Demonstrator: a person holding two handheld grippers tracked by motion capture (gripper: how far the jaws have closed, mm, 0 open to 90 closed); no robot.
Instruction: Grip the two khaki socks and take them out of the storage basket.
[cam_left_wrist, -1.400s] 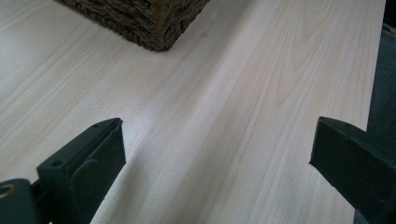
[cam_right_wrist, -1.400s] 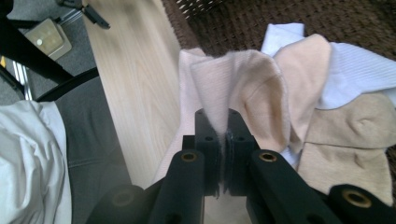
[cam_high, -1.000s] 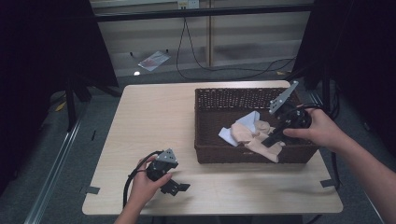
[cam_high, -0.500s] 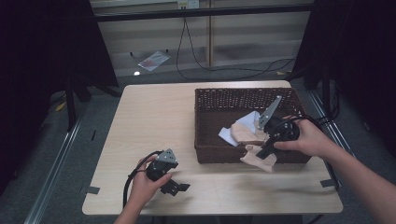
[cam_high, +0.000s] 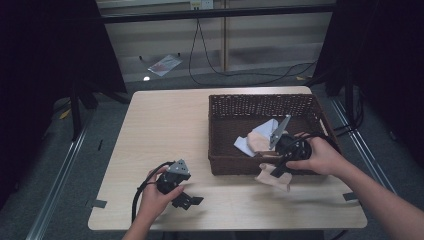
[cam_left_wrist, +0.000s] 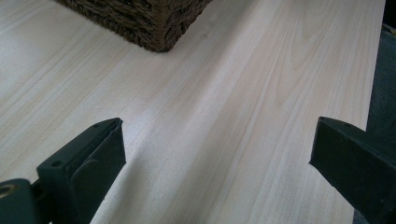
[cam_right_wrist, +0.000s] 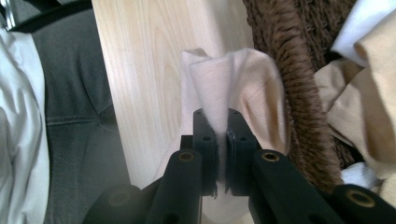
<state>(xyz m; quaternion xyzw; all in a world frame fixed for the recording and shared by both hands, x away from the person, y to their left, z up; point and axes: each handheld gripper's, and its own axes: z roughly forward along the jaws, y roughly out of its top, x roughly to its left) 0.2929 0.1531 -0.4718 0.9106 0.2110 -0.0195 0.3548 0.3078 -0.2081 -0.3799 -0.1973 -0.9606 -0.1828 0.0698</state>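
- Right claw (cam_right_wrist: 221, 122): jaws closed tight on a fold of the pale peach cloth (cam_right_wrist: 233, 79), which bunches up between them.
- In the high view, the right claw (cam_high: 276, 171) sits just outside the near wall of the basket (cam_high: 235, 162), and the cloth (cam_high: 273, 177) hangs from it onto the counter (cam_high: 165, 125) beside that wall.
- Basket contents (seen from above): another peach piece (cam_high: 257, 141) and a white piece (cam_high: 270, 127) lie on the basket floor, touching each other.
- In the right claw's own view the woven rim (cam_right_wrist: 299, 93) runs just to the right of the held cloth.
- Left claw (cam_left_wrist: 217, 154): jaws wide apart, nothing between them, only bare counter (cam_left_wrist: 224, 93) below.
- In the high view the left claw (cam_high: 187, 200) rests low over the counter's near-left part, well apart from the basket, held by the left hand (cam_high: 152, 197).
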